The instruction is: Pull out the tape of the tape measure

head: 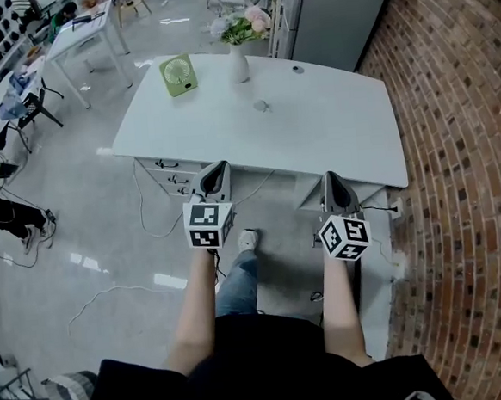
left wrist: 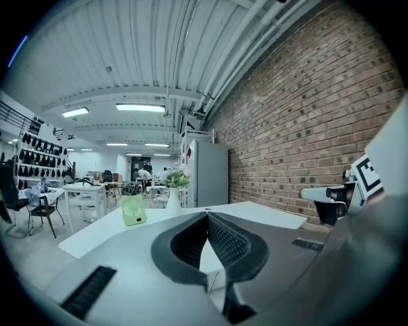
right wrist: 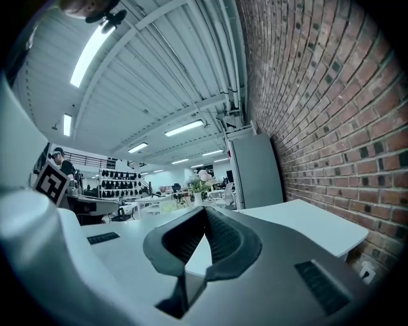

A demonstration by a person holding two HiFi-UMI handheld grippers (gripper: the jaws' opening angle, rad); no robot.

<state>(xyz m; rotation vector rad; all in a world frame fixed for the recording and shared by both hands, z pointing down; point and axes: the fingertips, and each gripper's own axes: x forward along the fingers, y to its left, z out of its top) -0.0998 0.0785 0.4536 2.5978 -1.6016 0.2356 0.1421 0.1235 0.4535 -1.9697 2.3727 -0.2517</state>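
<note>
Both tools are held out side by side at the near edge of a white table [head: 332, 137]. The left gripper [head: 216, 167] has its jaws pressed together with nothing between them, and so does the right gripper [head: 331, 176]. A small grey object [head: 261, 106], perhaps the tape measure but too small to tell, lies mid-table, well ahead of both grippers, near a white vase [head: 238, 65] and a green fan [head: 178, 74].

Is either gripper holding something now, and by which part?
Nothing is held. The left gripper and the right gripper are both shut and empty.
</note>
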